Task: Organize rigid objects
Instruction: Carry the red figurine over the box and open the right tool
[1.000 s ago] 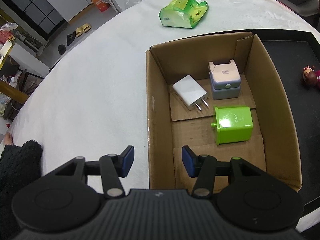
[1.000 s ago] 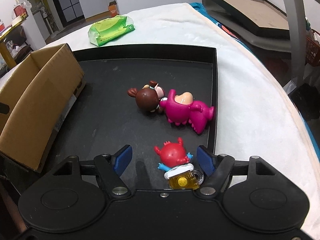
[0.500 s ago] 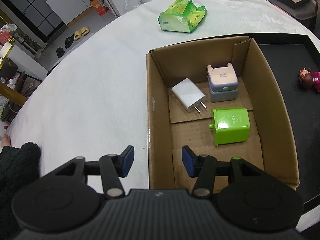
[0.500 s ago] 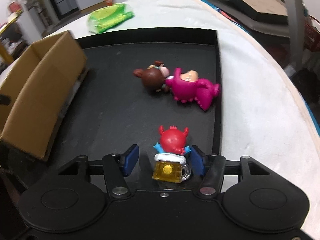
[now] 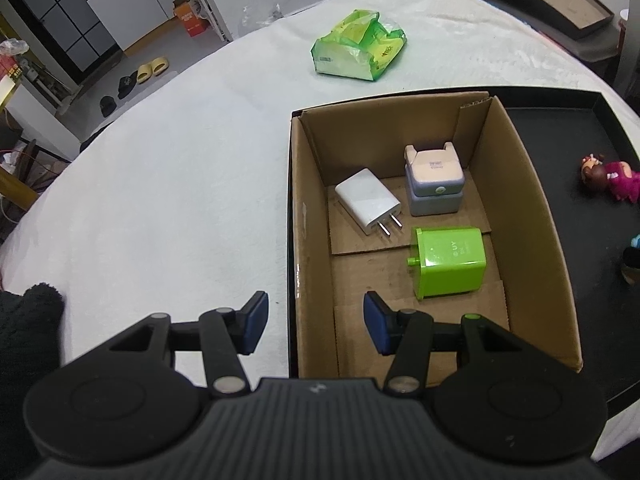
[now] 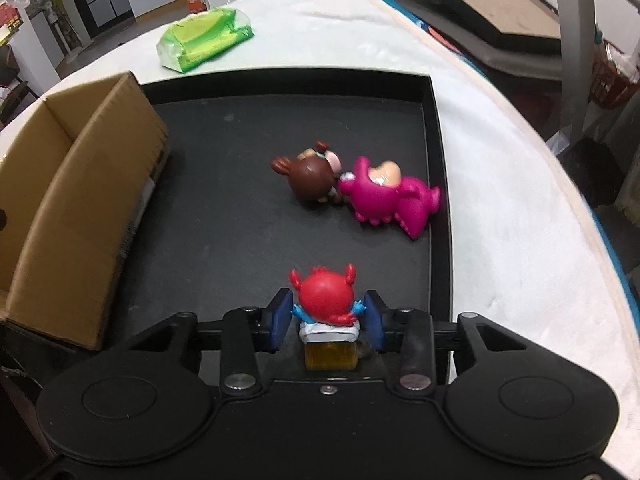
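- My right gripper (image 6: 326,320) sits low centre in the right wrist view, its blue pads pinching the red crab figure (image 6: 323,300) from both sides
- The figure stands upright on its amber mug base, long axis vertical, directly between the pads; I judge the pinch seated
- It rests near the lower right corner of the black tray (image 6: 434,128), close to the right rim
- The brown bear figure (image 6: 312,176) and the magenta dinosaur figure (image 6: 384,196), touching each other, lie ahead at frame centre
- The cardboard box (image 6: 92,200) stands at the left; open tray floor lies between it and the gripper
- My left gripper (image 5: 314,322) is spread and empty, straddling the box's left wall
- The box holds a white charger (image 5: 366,199), a grey charger (image 5: 434,184) and a green charger (image 5: 450,262)
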